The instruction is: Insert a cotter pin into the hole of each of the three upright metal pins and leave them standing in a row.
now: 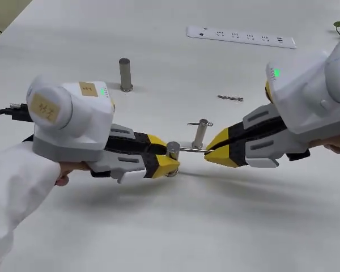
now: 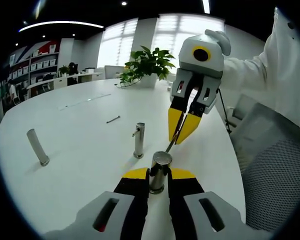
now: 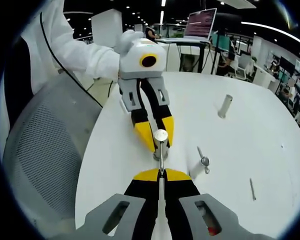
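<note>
On a white table, L gripper clamps one upright pin; R gripper pinches a cotter pin at its hole. Pin behind already fitted; far pin bare, spare cotter pin loose. Approx. 1 of 3 done.

A white table with potted plant, bright windows, mesh chair.
</note>
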